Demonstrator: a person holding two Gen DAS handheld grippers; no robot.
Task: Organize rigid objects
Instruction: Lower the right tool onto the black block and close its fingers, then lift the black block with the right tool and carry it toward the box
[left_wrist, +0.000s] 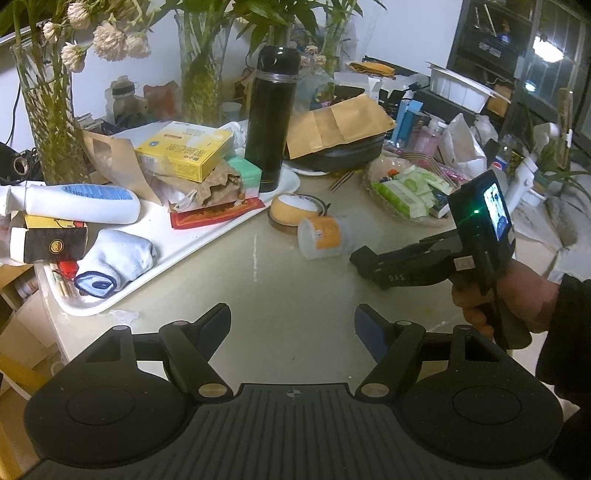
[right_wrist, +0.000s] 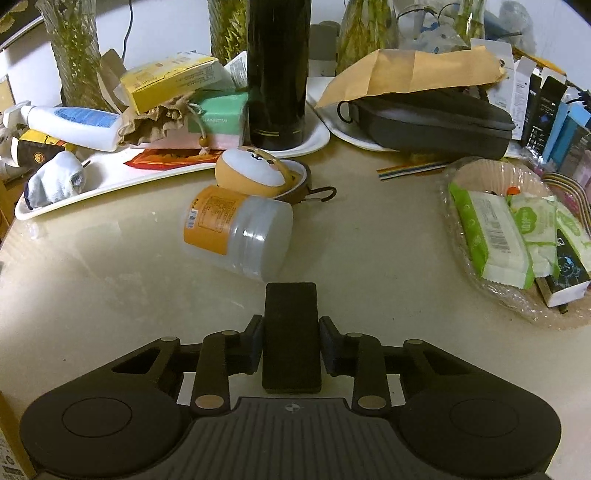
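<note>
We saw the right gripper (right_wrist: 291, 345) pinching a black slab (right_wrist: 291, 336), its long axis running straight ahead between the pads; the left gripper (left_wrist: 291, 323) hung spread and empty.

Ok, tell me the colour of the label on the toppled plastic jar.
Orange label, clearest in the right wrist view.

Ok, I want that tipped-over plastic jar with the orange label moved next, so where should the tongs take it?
Grip the plastic jar across its clear ribbed half, coming from above with one pad on each curved side. It lies on its side on the bare table, and the plush toy crowds its labelled end.
</note>
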